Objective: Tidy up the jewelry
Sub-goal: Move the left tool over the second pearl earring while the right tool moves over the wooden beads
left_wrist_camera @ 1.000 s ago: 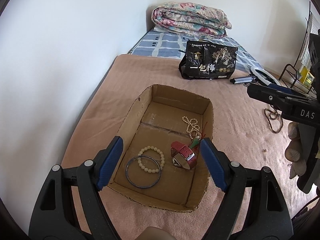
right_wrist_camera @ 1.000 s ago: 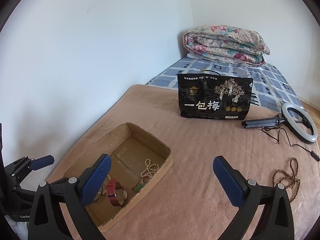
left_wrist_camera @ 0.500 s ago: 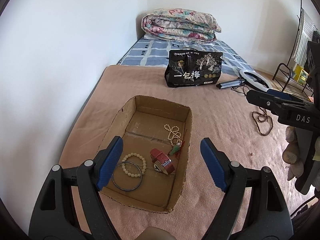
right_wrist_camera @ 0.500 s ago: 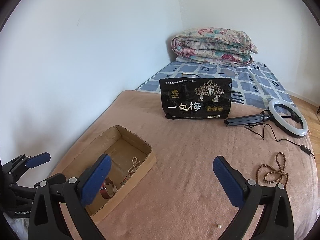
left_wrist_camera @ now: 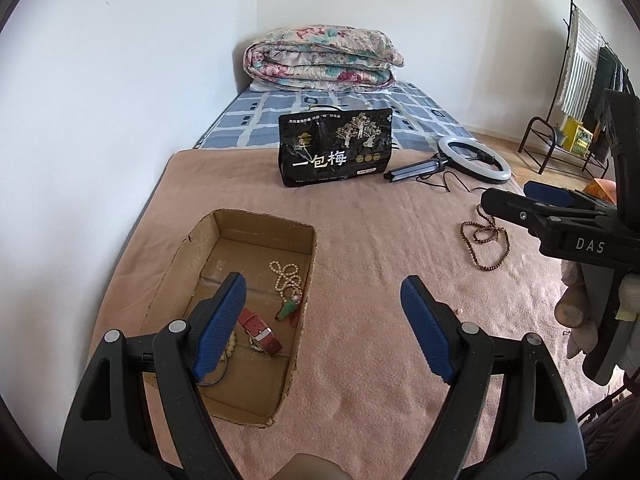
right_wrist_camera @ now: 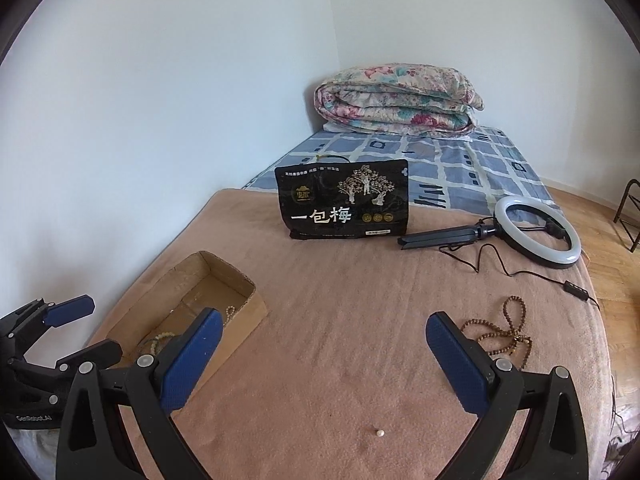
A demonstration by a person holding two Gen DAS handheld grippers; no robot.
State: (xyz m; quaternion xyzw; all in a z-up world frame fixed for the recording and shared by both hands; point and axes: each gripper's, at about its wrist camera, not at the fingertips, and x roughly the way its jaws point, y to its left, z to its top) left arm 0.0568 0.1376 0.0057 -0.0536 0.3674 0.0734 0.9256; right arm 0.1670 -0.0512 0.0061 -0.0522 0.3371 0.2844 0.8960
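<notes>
Both grippers hang wide apart and hold nothing: the left gripper point(left_wrist_camera: 323, 320) beside the cardboard box point(left_wrist_camera: 308, 264), the right gripper point(right_wrist_camera: 324, 354) above the pink blanket point(right_wrist_camera: 340, 288). The box holds a red-strapped watch point(left_wrist_camera: 260, 330) and a pearl necklace point(left_wrist_camera: 286, 276) (partly coiled). A brown bead necklace point(right_wrist_camera: 504, 330) lies loose on the blanket, well apart from the box.

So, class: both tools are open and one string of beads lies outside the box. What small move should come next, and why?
Probably the right tool should shift toward its own right and lower over the brown bead necklace. That necklace lies loose on the blanket, apart from the cardboard box that holds the other pieces, and this open, empty tool is nearer to it.
</notes>
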